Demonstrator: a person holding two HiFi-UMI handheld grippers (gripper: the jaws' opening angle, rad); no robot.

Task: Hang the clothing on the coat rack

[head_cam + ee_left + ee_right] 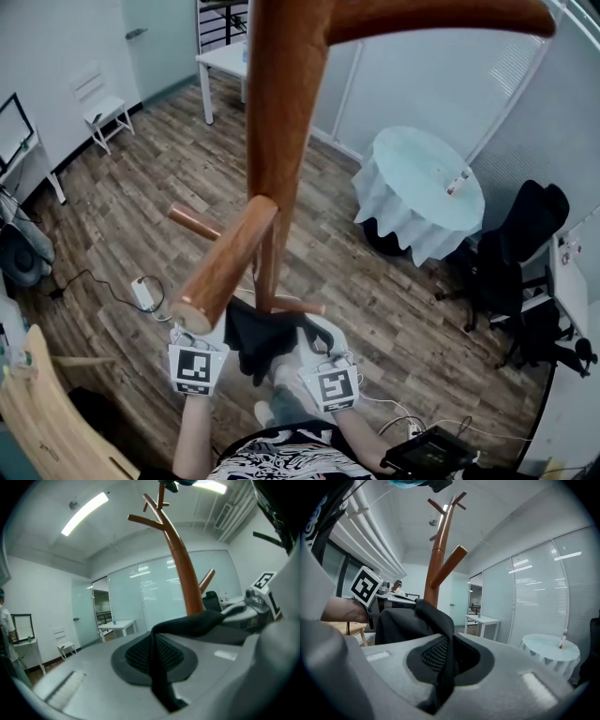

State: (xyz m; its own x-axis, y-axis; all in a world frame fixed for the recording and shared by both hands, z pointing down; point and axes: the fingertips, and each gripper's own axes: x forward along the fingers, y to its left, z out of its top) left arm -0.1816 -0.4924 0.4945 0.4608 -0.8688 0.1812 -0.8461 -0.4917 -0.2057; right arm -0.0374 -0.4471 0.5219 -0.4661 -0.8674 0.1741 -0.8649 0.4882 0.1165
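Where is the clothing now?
Head view, bottom centre: the clothing is held between the left gripper and right gripper, both shut on it, close to the coat rack.

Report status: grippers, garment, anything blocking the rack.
Grippers: left gripper and right gripper both shut on the dark garment, held between them. Garment not yet hung, below the coat rack peg. No obstruction seen.

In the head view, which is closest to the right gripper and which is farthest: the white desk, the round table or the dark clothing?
1. Dark clothing, pinched in the right gripper.
2. Round table, across the floor, upper right.
3. White desk, far back, top of view.
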